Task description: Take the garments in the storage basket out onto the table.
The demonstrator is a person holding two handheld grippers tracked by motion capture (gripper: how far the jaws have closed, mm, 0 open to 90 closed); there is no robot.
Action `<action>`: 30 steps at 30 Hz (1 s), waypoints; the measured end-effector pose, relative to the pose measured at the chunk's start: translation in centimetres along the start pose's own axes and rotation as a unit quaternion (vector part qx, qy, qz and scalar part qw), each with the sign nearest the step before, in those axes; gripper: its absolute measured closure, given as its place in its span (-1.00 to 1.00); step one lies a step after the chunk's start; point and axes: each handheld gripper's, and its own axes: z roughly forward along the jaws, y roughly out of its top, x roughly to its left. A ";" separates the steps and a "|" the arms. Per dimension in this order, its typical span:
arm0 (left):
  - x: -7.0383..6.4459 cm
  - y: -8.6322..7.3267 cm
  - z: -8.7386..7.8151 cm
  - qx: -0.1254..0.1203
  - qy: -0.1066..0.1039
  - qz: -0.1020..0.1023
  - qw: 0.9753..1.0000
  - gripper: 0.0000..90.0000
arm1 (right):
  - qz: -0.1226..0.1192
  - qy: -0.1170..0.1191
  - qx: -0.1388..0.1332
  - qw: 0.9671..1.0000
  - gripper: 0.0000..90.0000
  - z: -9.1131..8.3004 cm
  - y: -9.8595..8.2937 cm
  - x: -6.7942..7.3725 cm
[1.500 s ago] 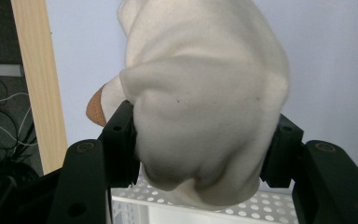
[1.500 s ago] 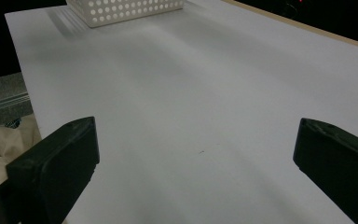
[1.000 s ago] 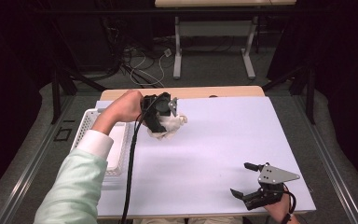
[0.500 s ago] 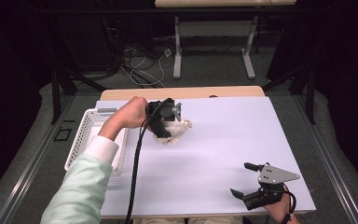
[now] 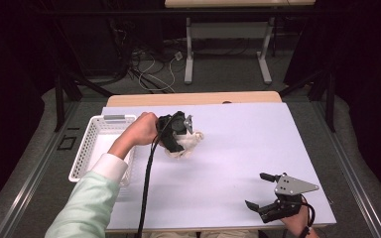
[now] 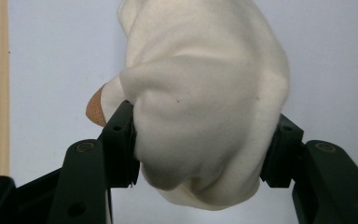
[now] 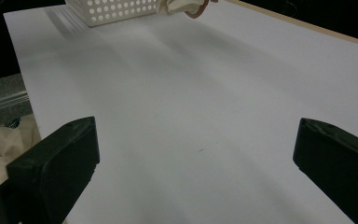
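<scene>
My left gripper point(image 5: 181, 136) is clamped on a bundle of white cloth point(image 5: 184, 145), its two black jaws pressing into the fabric from either side. In the left gripper view the cloth point(image 6: 205, 102) bulges out between the jaws and hangs below them, with a small tan patch showing at its left flank. I hold it over the white table top point(image 5: 238, 148), in the left half, nearer the far edge than the near one, and just beside the white perforated basket point(image 5: 99, 144) that sits at the table's left edge. Whether the cloth's lowest fold touches the surface I cannot tell.

My left hand point(image 5: 139, 131) wraps the gripper's handle, and its black cable trails back toward the near edge along my pale green sleeve point(image 5: 87, 203).

My right gripper point(image 5: 270, 198) rests near the near right corner of the table, its jaws spread wide with nothing between them. In the right gripper view bare white table lies between the jaws, and the basket point(image 7: 116, 10) and a bit of the cloth point(image 7: 182, 7) show at the far end.
</scene>
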 end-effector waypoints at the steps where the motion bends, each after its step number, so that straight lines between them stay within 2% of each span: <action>1: 0.0 0.0 0.1 0.000 -0.003 -0.003 1.000 -0.06 | -0.001 0.000 -0.001 1.000 -1.00 0.0 0.0 0.0; 13: -0.8 -0.2 1.7 -0.013 -0.001 -0.028 1.000 -0.06 | -0.002 0.001 0.001 1.000 -1.00 0.0 0.0 0.0; 23: -1.4 -0.2 2.9 -0.027 -0.002 -0.058 0.998 -0.06 | -0.002 0.000 0.000 1.000 -1.00 0.1 0.0 0.0; 30: -2.2 0.0 3.9 -0.034 -0.014 -0.070 0.997 -0.07 | 0.000 0.001 0.002 1.000 -1.00 0.1 0.0 -0.1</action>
